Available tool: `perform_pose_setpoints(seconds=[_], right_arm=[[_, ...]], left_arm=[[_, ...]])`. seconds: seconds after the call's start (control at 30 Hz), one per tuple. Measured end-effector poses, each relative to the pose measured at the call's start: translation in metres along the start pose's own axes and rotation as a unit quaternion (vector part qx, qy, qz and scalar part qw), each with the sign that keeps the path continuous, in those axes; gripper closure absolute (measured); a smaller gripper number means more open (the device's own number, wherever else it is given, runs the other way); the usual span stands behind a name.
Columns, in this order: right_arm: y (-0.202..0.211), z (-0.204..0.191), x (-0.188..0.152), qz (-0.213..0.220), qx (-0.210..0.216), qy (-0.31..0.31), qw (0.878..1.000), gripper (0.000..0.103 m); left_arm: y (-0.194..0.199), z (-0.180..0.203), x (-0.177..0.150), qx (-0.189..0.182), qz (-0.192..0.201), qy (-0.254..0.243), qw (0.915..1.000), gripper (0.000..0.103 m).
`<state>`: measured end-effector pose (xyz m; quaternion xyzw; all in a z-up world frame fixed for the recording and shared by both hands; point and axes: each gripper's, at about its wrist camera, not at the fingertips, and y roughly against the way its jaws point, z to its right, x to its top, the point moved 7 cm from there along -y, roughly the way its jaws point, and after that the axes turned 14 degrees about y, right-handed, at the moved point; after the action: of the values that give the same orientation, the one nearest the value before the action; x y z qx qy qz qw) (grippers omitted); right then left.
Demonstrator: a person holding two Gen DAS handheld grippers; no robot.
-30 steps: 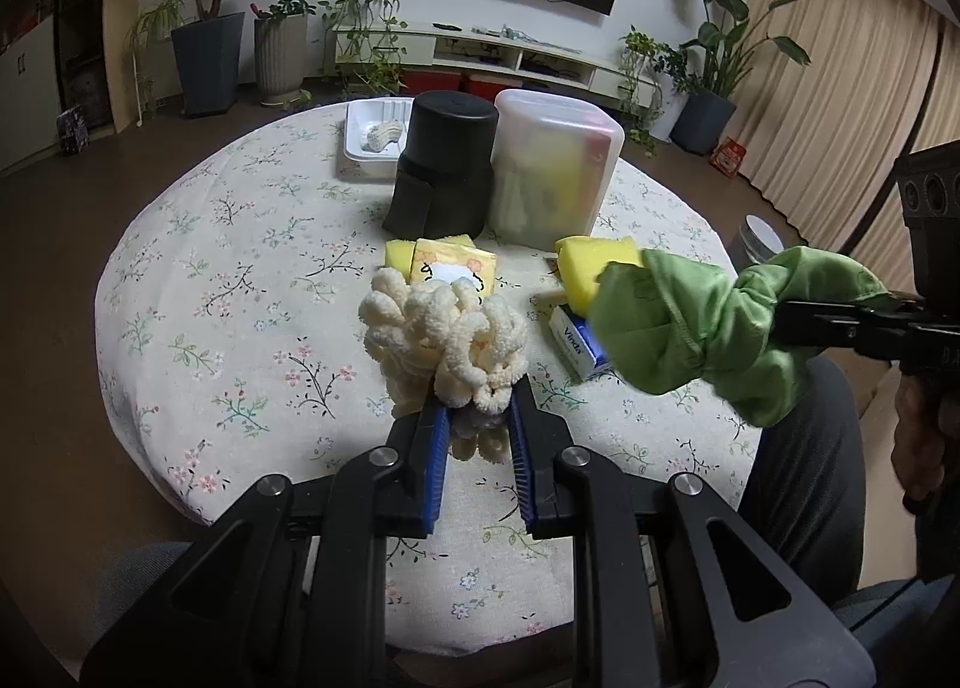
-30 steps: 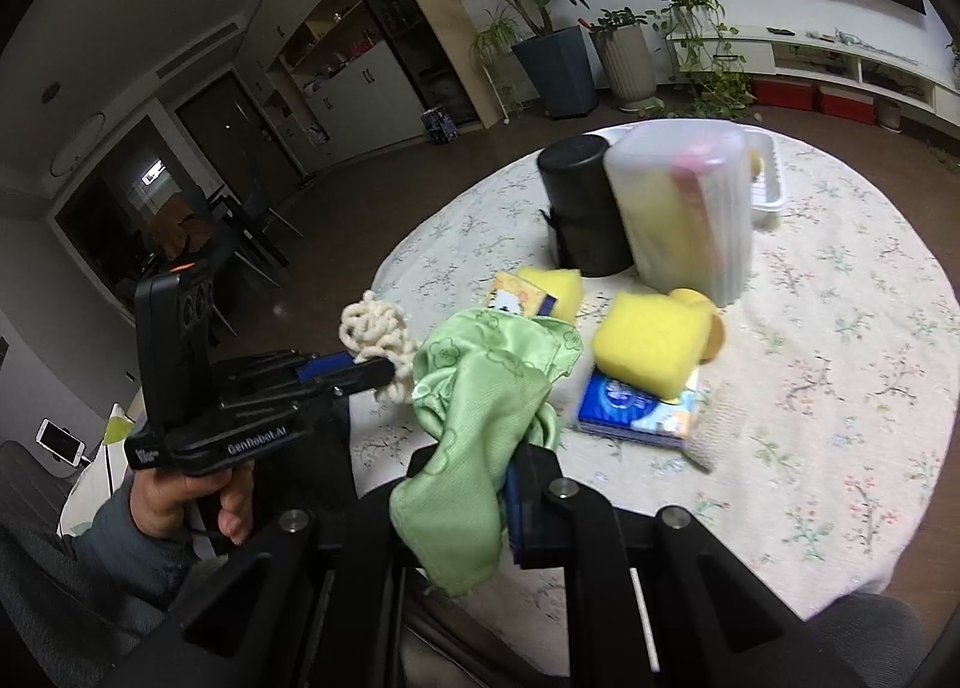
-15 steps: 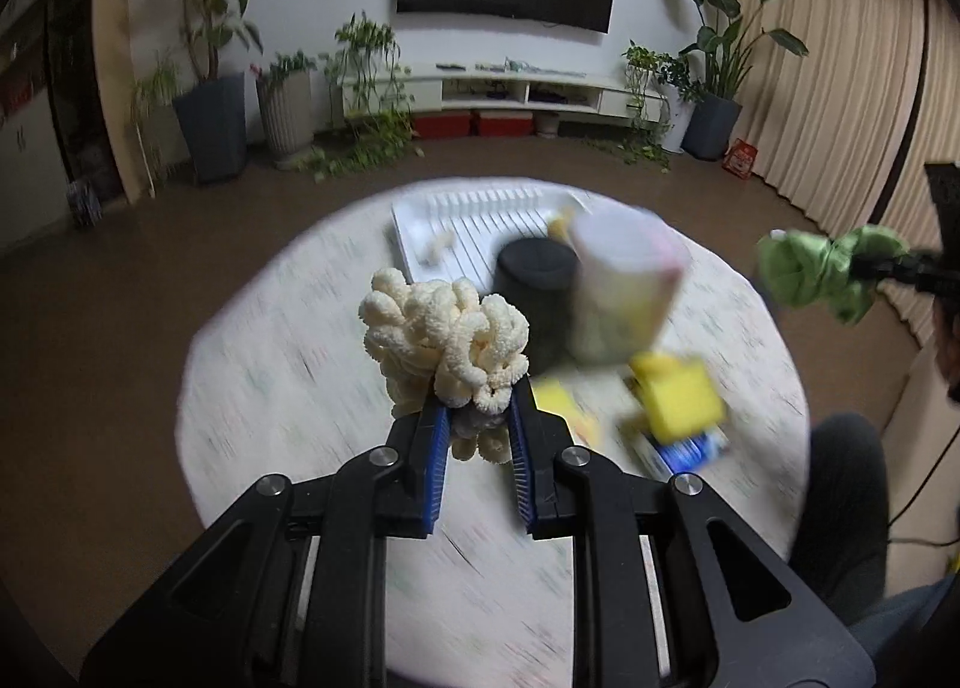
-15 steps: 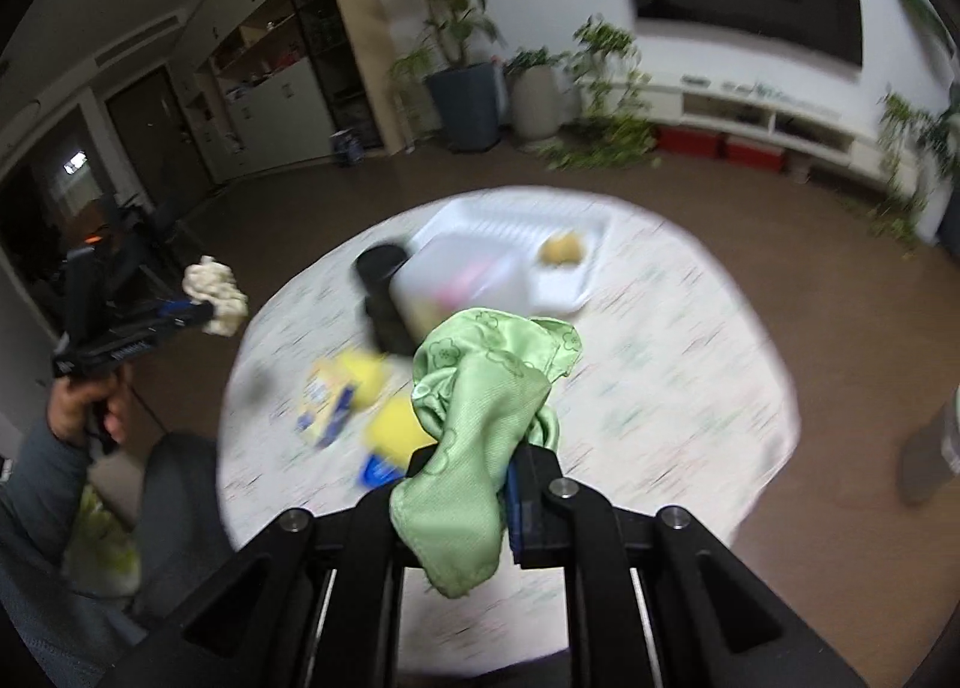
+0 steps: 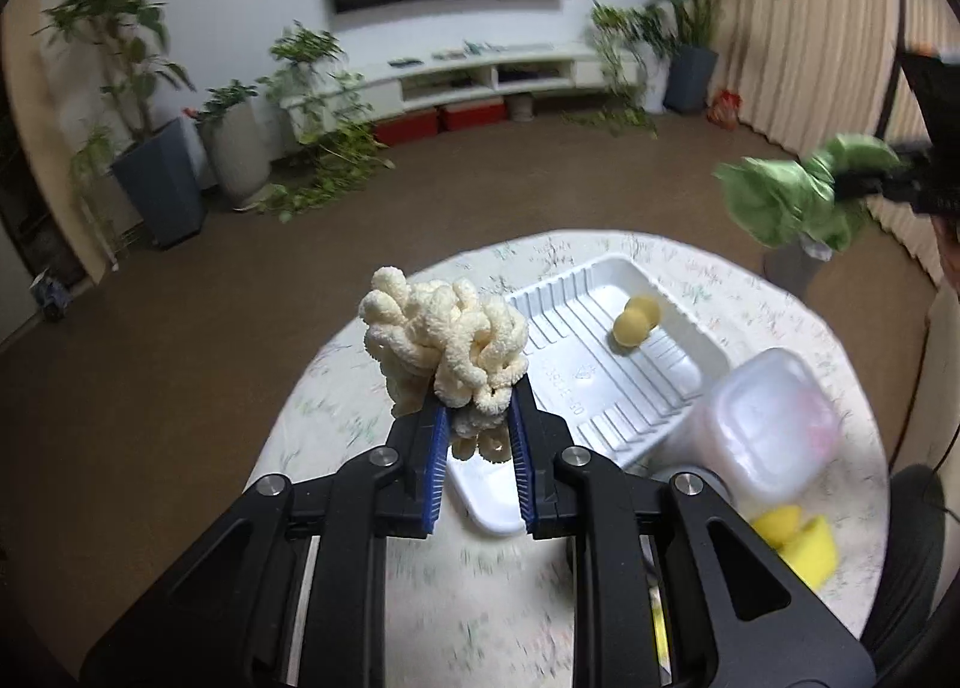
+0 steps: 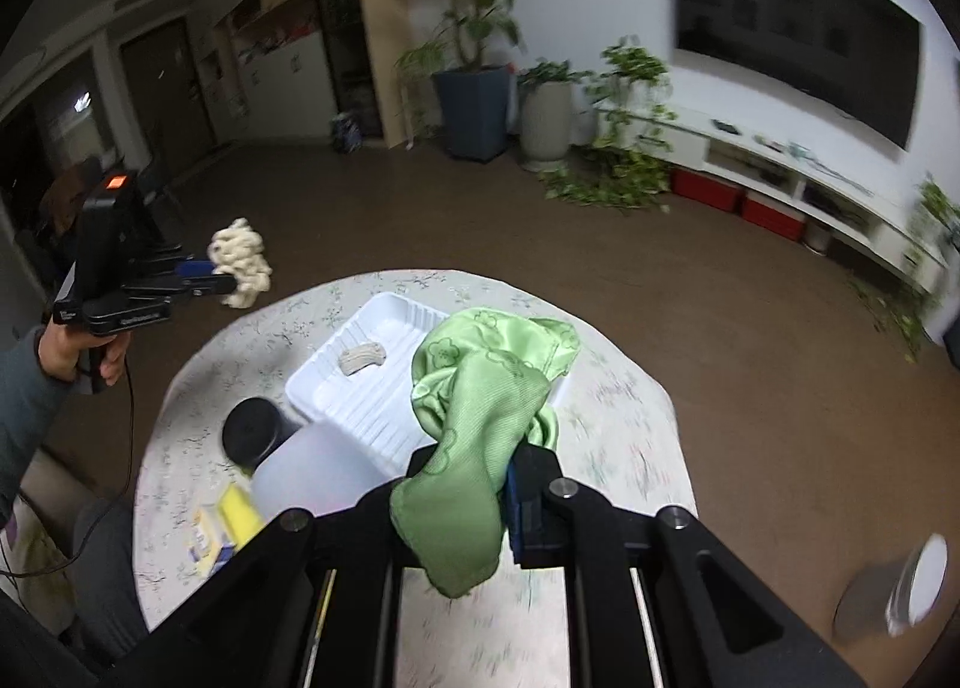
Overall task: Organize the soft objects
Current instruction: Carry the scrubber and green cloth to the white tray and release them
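Gripping a cream, loopy chenille cloth (image 5: 447,355), the left gripper (image 5: 477,436) keeps its blue-padded fingers (image 5: 433,451) closed on the cloth's lower end, so the bundle stands up past the fingertips. The right gripper (image 6: 480,484) likewise has its fingers shut on a crumpled green satin cloth (image 6: 480,406), which drapes over and hides them. Both cloths hang in the air above the round table with the floral cover (image 5: 360,406), none of them resting on it.

Just beyond the left fingers lies a white ribbed plastic tray (image 5: 606,370); in it sits one small pale soft item (image 5: 636,319), yellowish from one camera and beige from the other, possibly a sponge or puff, though blur makes it hard to say. To the right of the fingers stand a translucent lidded tub (image 5: 774,430) and, below it, yellow sponges (image 5: 798,538); a black cylindrical container (image 6: 252,430) stands beside the tub.

By this showing the task is underway: one item looks sorted into the tray, two cloths are in hand awaiting placement, and the sponges remain on the table.
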<state>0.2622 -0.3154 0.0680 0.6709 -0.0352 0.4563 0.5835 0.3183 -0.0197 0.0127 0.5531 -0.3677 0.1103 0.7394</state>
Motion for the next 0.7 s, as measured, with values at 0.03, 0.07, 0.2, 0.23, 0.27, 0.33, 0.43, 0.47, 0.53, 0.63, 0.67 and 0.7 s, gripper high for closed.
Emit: perform_pose_setpoints(seconds=[0.03, 0.07, 0.2, 0.23, 0.27, 0.33, 0.43, 0.47, 0.53, 0.63, 0.67, 0.7], right_arm=[[-0.013, 0.001, 0.006, -0.006, 0.003, 0.005, 1.0, 0.091], [-0.028, 0.002, 0.012, -0.011, 0.009, 0.01, 1.0, 0.091], [-0.079, -0.003, 0.028, -0.027, 0.037, 0.027, 0.999, 0.091], [-0.092, -0.005, 0.03, -0.03, 0.043, 0.032, 0.998, 0.091], [-0.104, -0.008, 0.03, -0.035, 0.047, 0.035, 0.998, 0.091], [-0.127, -0.012, 0.032, -0.042, 0.056, 0.037, 0.997, 0.091], [-0.152, -0.015, 0.034, -0.048, 0.071, 0.036, 0.996, 0.091], [-0.159, -0.017, 0.033, -0.05, 0.077, 0.036, 0.995, 0.091], [-0.17, -0.021, 0.029, -0.055, 0.087, 0.039, 0.994, 0.091], [-0.183, -0.024, 0.023, -0.064, 0.096, 0.039, 0.993, 0.091], [-0.187, -0.025, 0.021, -0.067, 0.098, 0.039, 0.992, 0.091], [-0.191, -0.026, 0.017, -0.072, 0.099, 0.04, 0.992, 0.091]], left_arm=[[-0.011, 0.004, 0.001, -0.001, -0.006, -0.007, 1.0, 0.086], [-0.025, 0.007, 0.002, -0.003, -0.015, -0.015, 0.9998, 0.086], [-0.064, 0.021, 0.0, -0.013, -0.038, -0.032, 0.9987, 0.086], [-0.075, 0.023, 0.0, -0.018, -0.044, -0.034, 0.9983, 0.085], [-0.083, 0.024, -0.001, -0.024, -0.049, -0.035, 0.9979, 0.085], [-0.096, 0.023, -0.003, -0.027, -0.056, -0.037, 0.9974, 0.084], [-0.11, 0.023, -0.006, -0.036, -0.064, -0.034, 0.9967, 0.083], [-0.114, 0.023, -0.009, -0.039, -0.067, -0.034, 0.9964, 0.083], [-0.121, 0.024, -0.014, -0.046, -0.076, -0.038, 0.9953, 0.083], [-0.128, 0.029, -0.022, -0.051, -0.084, -0.049, 0.994, 0.083], [-0.13, 0.031, -0.024, -0.051, -0.087, -0.052, 0.9936, 0.083], [-0.133, 0.032, -0.026, -0.05, -0.09, -0.054, 0.9932, 0.083]])
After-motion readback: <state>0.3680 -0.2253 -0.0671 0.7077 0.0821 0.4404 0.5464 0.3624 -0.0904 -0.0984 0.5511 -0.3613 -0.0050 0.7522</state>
